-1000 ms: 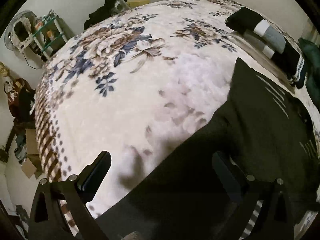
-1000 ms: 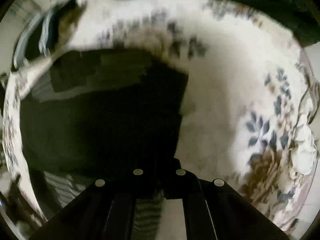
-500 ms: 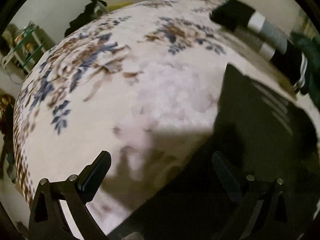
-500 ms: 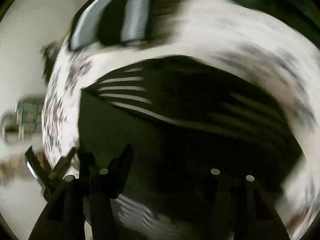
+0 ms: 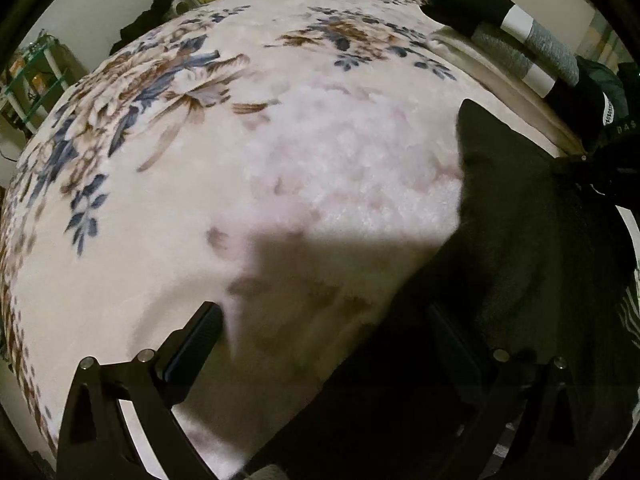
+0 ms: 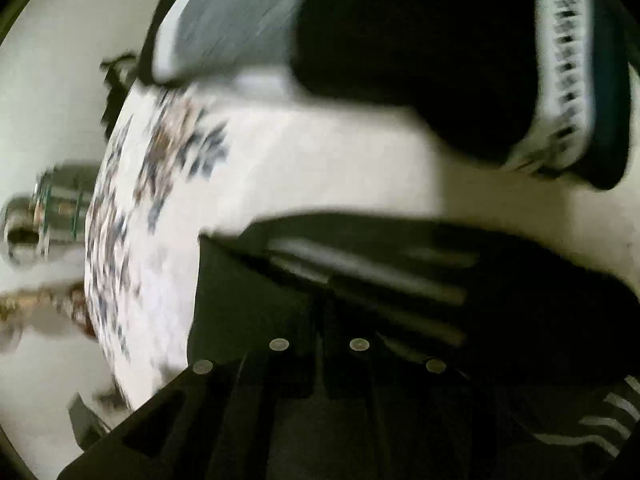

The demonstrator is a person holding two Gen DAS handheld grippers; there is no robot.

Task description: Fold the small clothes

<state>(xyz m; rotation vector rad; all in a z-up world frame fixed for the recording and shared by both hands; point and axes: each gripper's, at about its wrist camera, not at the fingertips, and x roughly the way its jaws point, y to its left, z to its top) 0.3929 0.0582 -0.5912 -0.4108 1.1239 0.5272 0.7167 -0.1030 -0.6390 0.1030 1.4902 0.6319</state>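
Left gripper [image 5: 320, 340] fingers wide apart, nothing held; left finger [image 5: 192, 344] sits over the cream floral plush bed blanket [image 5: 248, 152], right finger over the dark green garment with pale stripes [image 5: 520, 240]. That garment lies flat on the blanket at the right of the left wrist view, one corner pointing up. Right gripper [image 6: 320, 320] fingers fully together over the same garment; too dark and blurred to tell if cloth is pinched. Folded black clothes with white and grey bands [image 5: 516, 36] lie stacked beyond it.
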